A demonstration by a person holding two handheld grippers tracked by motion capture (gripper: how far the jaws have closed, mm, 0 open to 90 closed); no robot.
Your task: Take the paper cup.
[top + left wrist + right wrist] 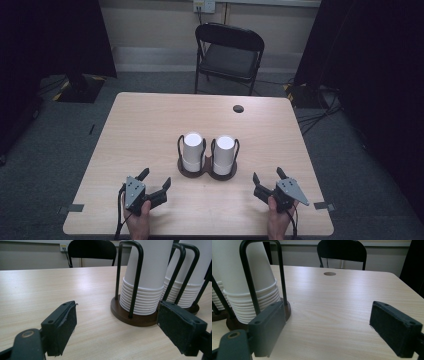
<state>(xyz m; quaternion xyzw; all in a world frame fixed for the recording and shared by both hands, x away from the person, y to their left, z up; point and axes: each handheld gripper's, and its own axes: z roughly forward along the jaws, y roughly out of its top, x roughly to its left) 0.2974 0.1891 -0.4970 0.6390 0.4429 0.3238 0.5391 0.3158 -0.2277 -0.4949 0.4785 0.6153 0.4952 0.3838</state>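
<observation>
Two stacks of upturned white paper cups stand side by side in a dark brown holder with black wire loops at the table's middle. The left stack and the right stack rise above the loops. My left gripper rests near the front edge, left of the holder, open with nothing between its fingers. My right gripper sits at the front right, open and empty too. In the left gripper view the left stack and the holder lie just ahead on the right. In the right gripper view the right stack stands at the left.
The light wooden table has a round cable hole at its far right. A black folding chair stands behind the far edge. Dark curtains hang at both sides. Tape marks lie on the carpet by the table's front corners.
</observation>
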